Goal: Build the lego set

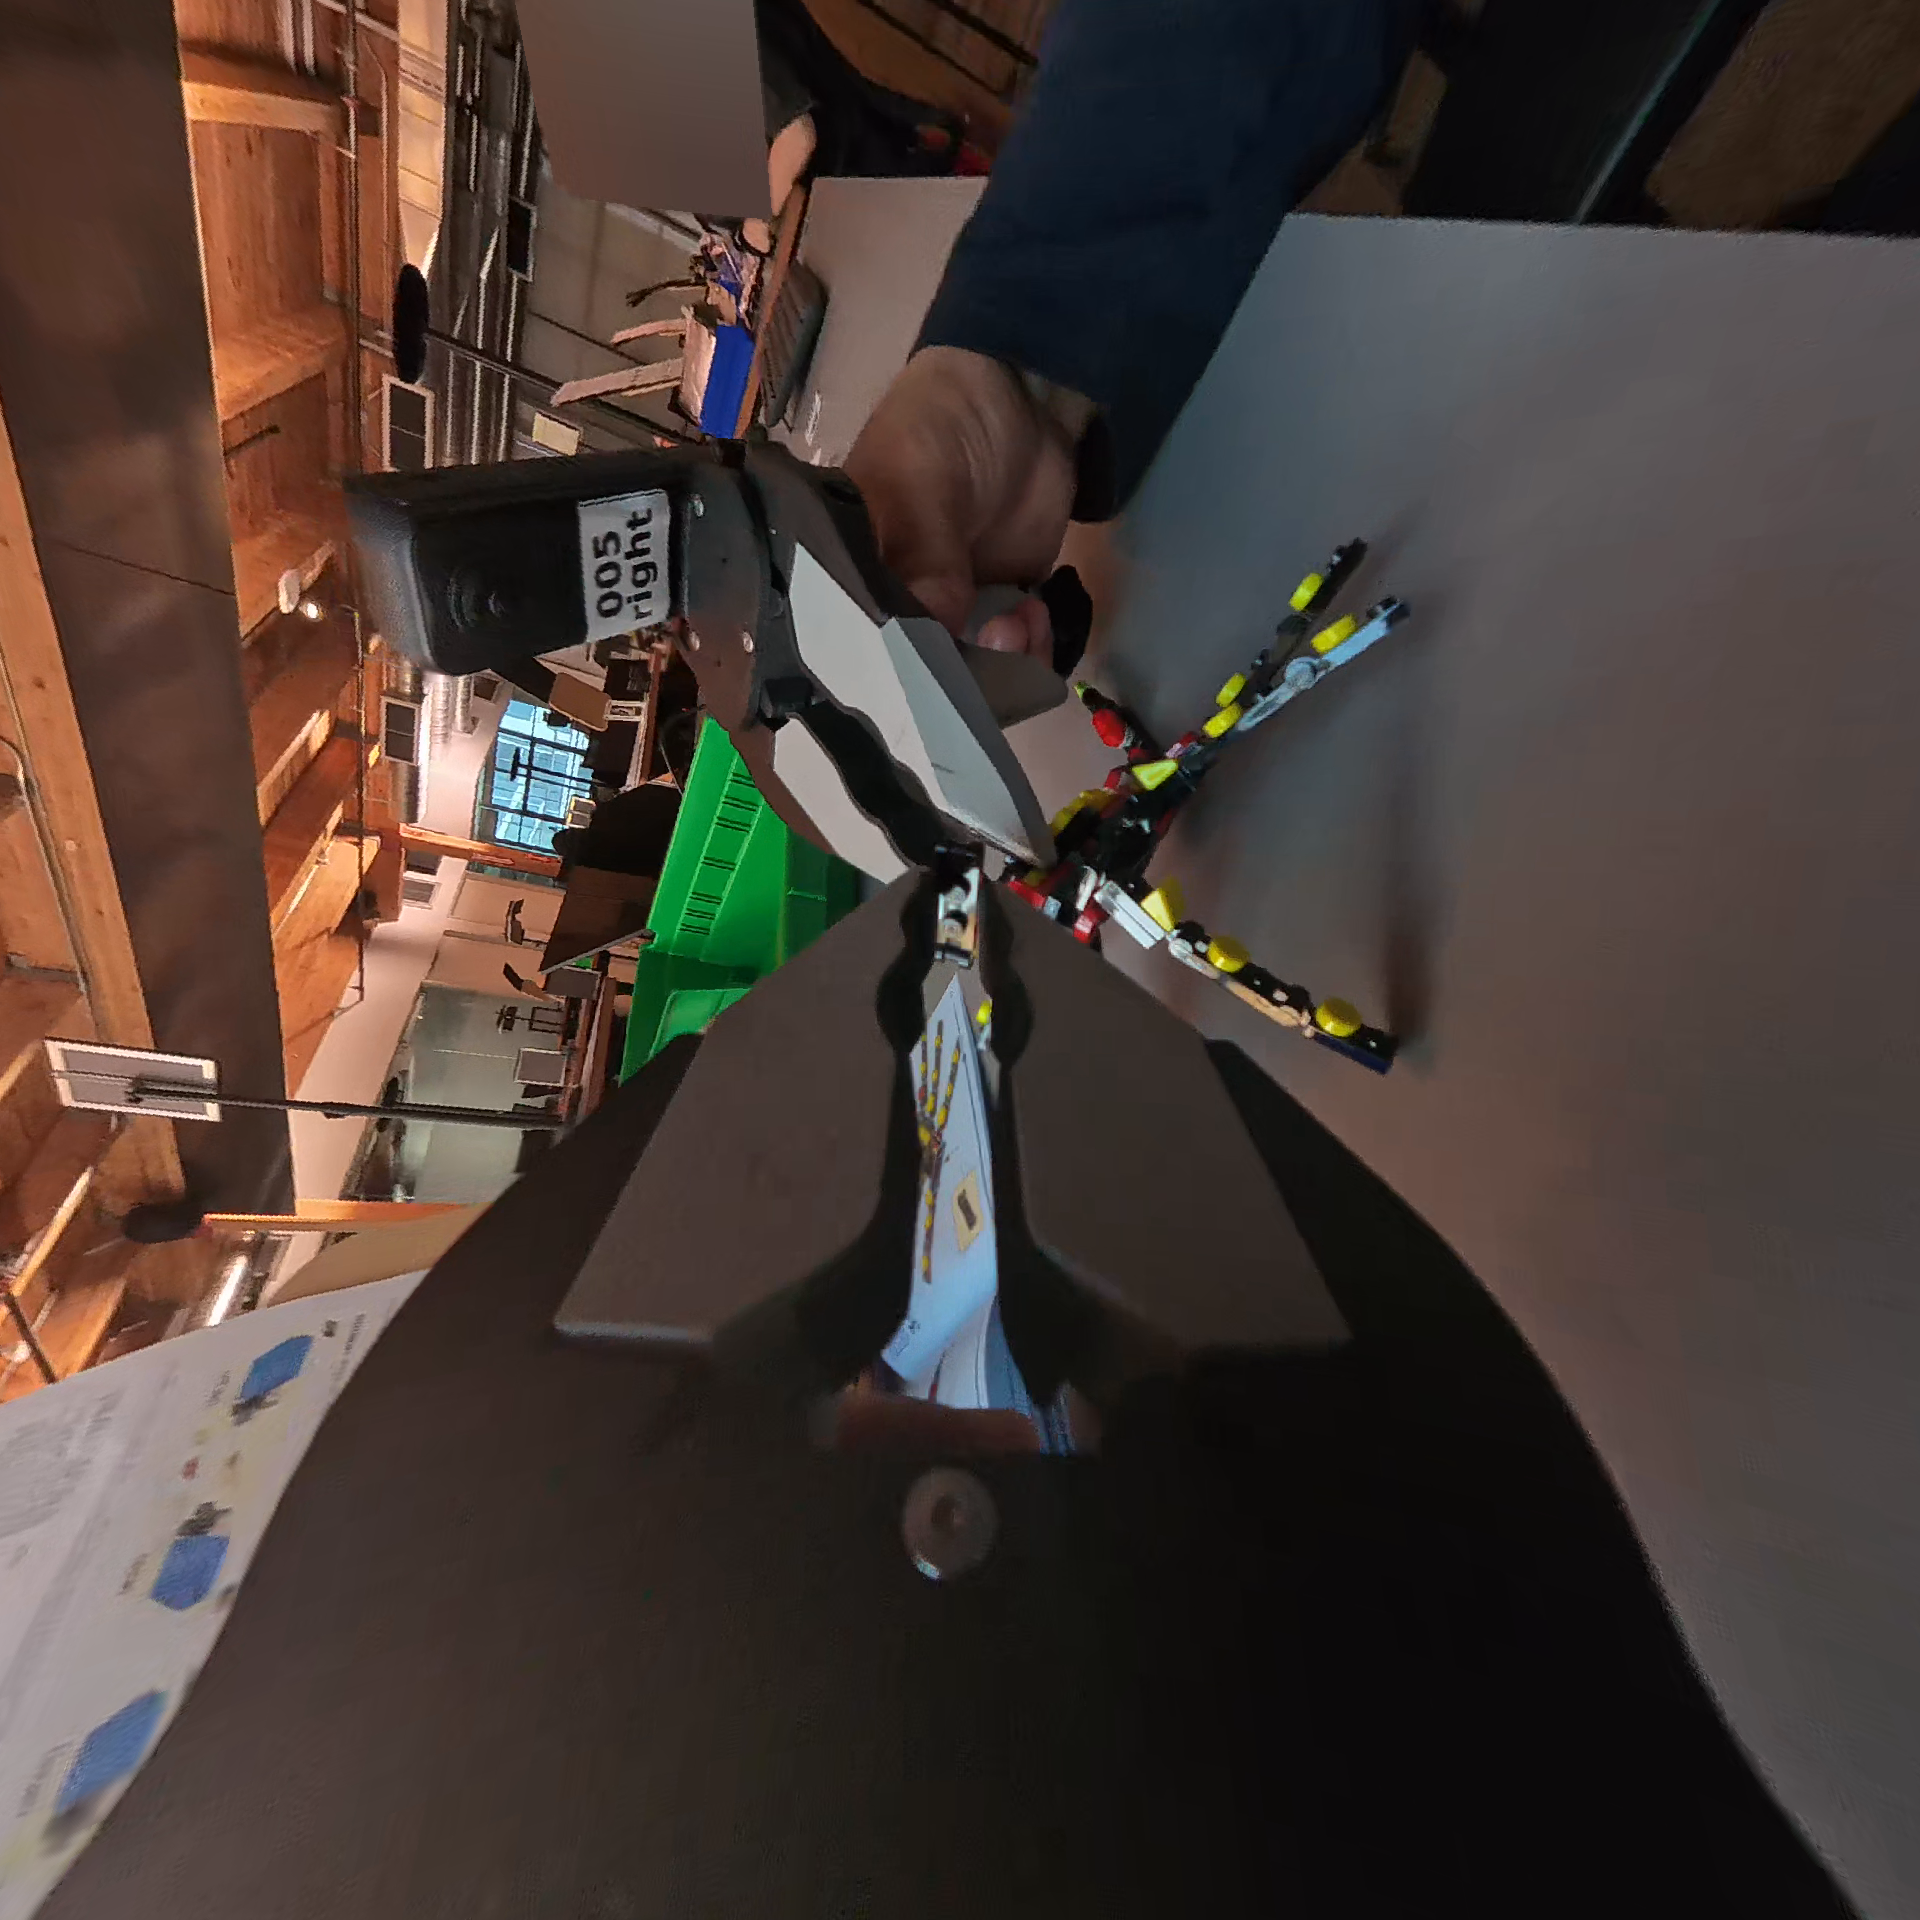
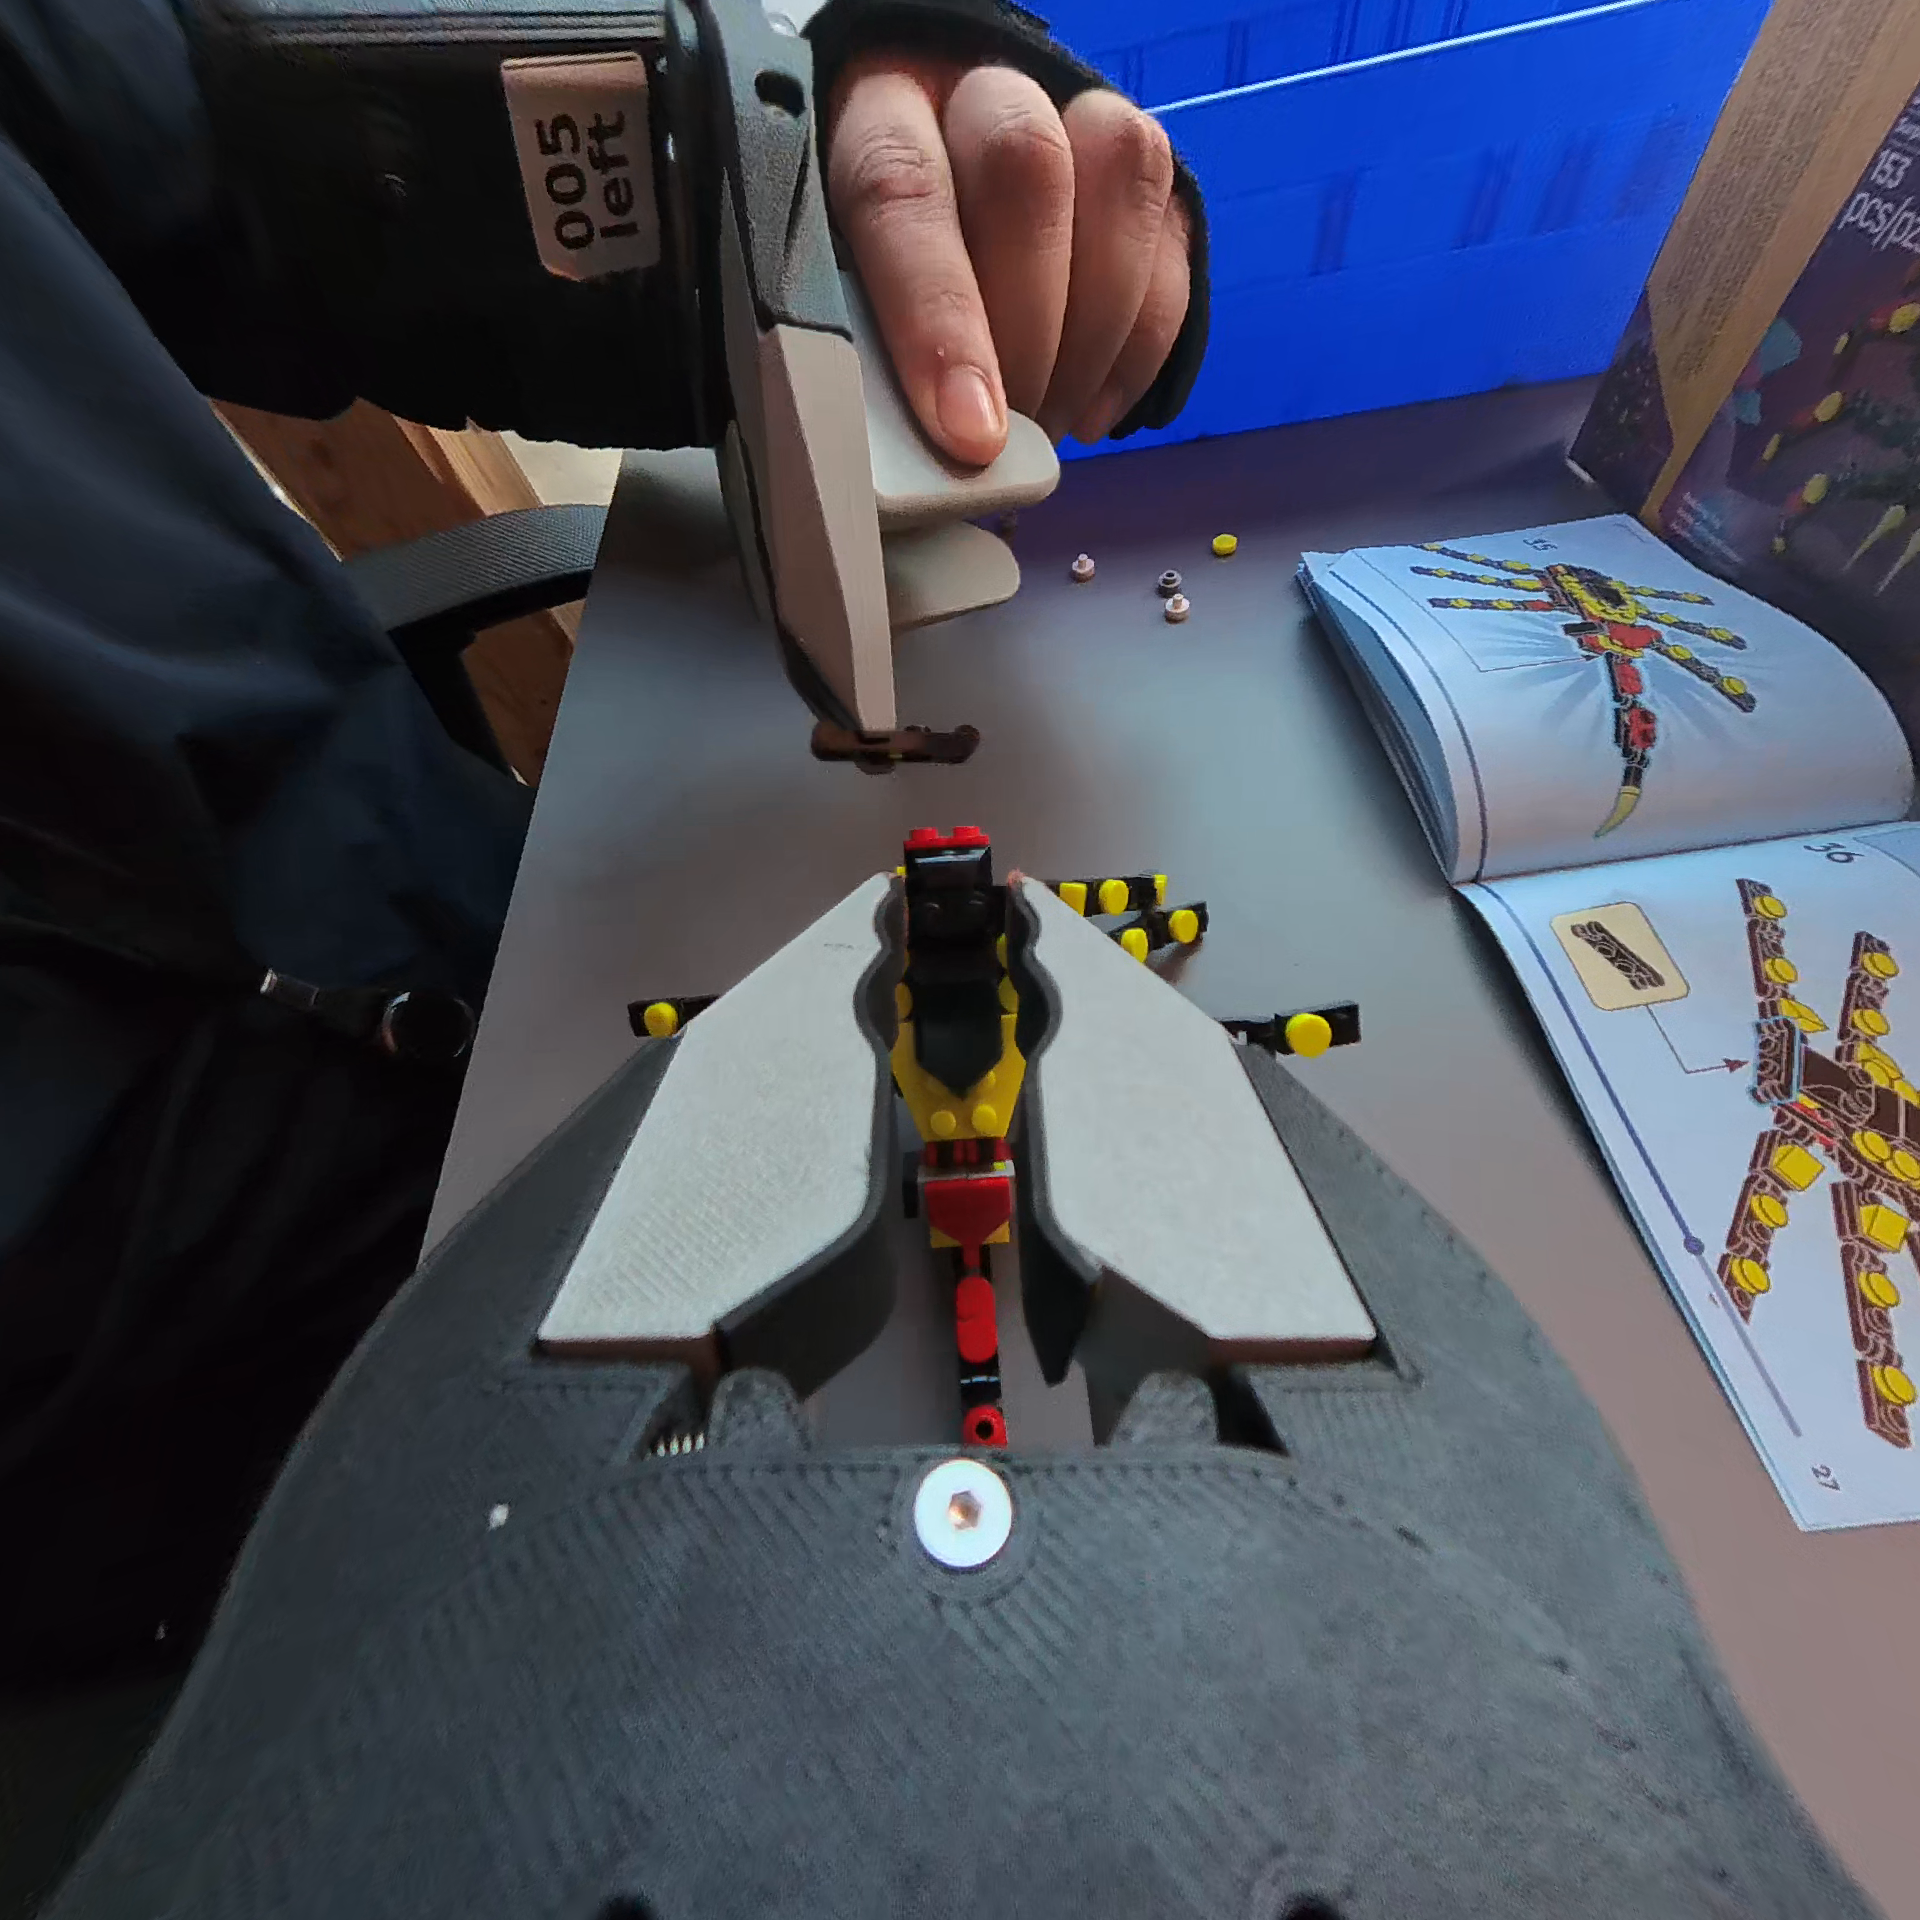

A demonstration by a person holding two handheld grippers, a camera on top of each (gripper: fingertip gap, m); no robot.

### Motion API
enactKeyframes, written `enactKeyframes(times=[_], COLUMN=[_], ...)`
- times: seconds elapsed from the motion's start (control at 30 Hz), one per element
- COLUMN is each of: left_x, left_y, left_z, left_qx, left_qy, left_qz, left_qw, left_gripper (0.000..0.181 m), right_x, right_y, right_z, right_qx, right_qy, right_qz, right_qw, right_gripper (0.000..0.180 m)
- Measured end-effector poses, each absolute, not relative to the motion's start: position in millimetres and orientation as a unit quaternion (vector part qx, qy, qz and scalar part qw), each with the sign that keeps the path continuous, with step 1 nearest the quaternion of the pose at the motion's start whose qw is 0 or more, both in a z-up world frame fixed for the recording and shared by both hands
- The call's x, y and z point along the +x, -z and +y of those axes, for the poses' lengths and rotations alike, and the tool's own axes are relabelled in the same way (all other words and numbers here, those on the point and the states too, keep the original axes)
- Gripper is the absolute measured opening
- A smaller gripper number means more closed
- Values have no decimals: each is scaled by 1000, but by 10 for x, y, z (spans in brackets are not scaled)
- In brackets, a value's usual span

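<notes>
lego model (image 2: pixel 961 1039), black/yellow/red body, yellow-studded black legs

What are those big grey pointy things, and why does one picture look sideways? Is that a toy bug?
The grey pointy things are pincher tools. A person holds one in each hand, and each tool has a camera looking along its two fingers. One camera is tipped over, so its picture looks sideways.

In the right tool's picture, the right gripper squeezes the body of a lego scorpion on the grey table. Ahead, the left gripper pinches a small black piece. An open instruction booklet, a few tiny loose pieces and the set's box lie nearby.
</notes>
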State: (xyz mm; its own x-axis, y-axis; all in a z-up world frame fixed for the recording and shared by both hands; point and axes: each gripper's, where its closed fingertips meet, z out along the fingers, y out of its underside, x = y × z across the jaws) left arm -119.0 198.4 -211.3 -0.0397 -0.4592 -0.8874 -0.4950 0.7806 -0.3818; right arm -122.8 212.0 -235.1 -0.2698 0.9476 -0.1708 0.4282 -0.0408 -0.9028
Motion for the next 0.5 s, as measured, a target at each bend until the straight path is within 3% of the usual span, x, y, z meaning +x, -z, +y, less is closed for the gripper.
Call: enactKeyframes(times=[0.03, 0.5], left_x=[-1190, -1194], left_y=[2115, 2270], left_z=[1990, 2072], left_qx=[-338, -359], left_qy=[-3, 5], left_qz=[715, 718], left_qw=[612, 597], left_gripper=[5, 5], right_x=[-1227, -1225], right_y=[2351, 2354], right_z=[2120, 2111], right_qx=[-540, -545], right_qy=[-482, -497], right_qz=[-635, -621], right_qw=[271, 265], right_gripper=[16, 17])
